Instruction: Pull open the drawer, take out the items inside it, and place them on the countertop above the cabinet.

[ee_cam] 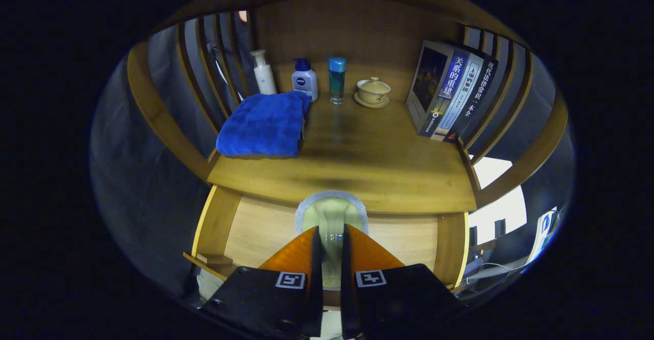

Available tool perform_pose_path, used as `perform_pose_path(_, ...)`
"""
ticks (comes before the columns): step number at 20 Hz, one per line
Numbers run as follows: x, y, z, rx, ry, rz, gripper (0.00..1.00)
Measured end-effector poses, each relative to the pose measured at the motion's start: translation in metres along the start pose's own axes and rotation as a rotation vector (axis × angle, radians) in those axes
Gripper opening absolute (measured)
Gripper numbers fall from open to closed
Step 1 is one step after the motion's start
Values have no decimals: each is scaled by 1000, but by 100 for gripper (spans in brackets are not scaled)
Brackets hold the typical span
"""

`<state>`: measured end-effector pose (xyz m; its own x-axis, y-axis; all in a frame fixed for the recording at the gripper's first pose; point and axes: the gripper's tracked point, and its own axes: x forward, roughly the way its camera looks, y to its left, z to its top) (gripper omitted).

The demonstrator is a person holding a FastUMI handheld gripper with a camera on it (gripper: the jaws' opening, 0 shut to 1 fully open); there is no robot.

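My gripper is shut on a clear bottle of pale yellow-green liquid with a silvery-grey end. The bottle sticks out ahead of the fingertips, in front of the countertop's front edge. Below and behind it lies the open drawer, with a light wood bottom and darker side walls. The wooden countertop spreads out beyond the bottle, with a bare stretch in its middle and front.
A folded blue towel lies at the countertop's left. Behind it stand a white pump bottle, a white bottle with a blue cap, a tall teal bottle and a lidded tea bowl. Books lean at the right. Slatted rails enclose both sides.
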<state>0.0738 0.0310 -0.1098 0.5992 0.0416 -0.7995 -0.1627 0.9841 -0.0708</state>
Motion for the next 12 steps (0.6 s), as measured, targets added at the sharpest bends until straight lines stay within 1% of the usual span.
perform_pose_path(5,16,-17,23,33,7,-32,22)
perform_pose_path(9,41,-38,40,43,28,-74,22)
perform_pose_path(12,63,-44,57,70,31,-78,23)
